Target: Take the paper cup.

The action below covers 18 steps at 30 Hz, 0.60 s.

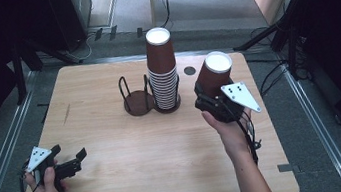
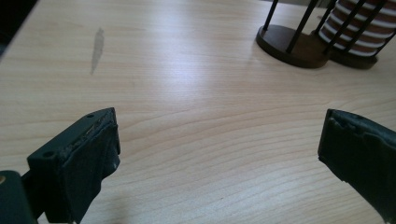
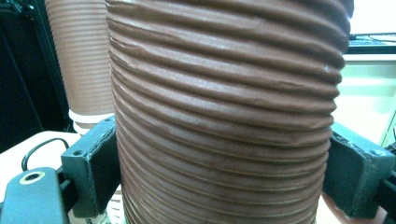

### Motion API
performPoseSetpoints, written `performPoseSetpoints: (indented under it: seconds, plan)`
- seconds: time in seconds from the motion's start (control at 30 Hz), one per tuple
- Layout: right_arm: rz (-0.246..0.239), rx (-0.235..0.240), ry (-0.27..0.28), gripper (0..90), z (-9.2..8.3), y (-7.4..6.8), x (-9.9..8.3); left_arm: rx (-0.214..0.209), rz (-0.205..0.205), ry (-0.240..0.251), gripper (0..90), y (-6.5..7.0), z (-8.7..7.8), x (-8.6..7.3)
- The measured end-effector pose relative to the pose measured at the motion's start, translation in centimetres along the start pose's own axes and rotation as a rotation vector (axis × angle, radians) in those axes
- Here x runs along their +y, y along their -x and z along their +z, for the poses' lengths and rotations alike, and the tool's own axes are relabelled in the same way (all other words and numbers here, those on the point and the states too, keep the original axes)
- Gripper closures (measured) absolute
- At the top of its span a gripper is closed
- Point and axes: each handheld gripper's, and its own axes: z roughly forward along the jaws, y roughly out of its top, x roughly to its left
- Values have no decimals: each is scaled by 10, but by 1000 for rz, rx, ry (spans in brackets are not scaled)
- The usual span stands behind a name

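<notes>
A tall stack of brown ribbed paper cups (image 1: 162, 69) stands upside down in the right ring of a dark two-ring cup holder (image 1: 138, 102) at the table's middle back. My right gripper (image 1: 209, 98) is shut on one more brown cup (image 1: 216, 73), held bottom-up above the table to the right of the stack. That cup (image 3: 224, 112) sits between both jaws in the right gripper view, with the stack (image 3: 81, 60) behind it at left. My left gripper (image 1: 71, 158) is open low over the table's front left corner, nothing between its fingers (image 2: 84, 158).
The holder's left ring (image 2: 292, 44) stands without cups. A small dark round hole (image 1: 189, 70) marks the wooden table (image 1: 119, 179) behind the stack. Black stands and cables surround the table on the floor.
</notes>
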Motion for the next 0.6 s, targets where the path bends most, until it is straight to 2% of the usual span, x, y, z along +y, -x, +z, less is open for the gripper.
performPoseSetpoints:
  seconds: [0.1,0.17,0.33,0.4,0.6]
  plan:
    - [1,3,-11,118,-3,0,-6,-3,17,2,0,5,-1,2]
    - [4,7,-23,118,-6,0,-14,-30,12,9,0,9,-1,4]
    - [2,17,-37,118,-11,0,-24,-71,38,19,0,25,1,12]
    - [3,21,-45,118,-14,1,-32,-102,64,19,0,37,3,17]
    - [-6,20,-56,118,-18,3,-44,-143,86,20,0,52,8,25]
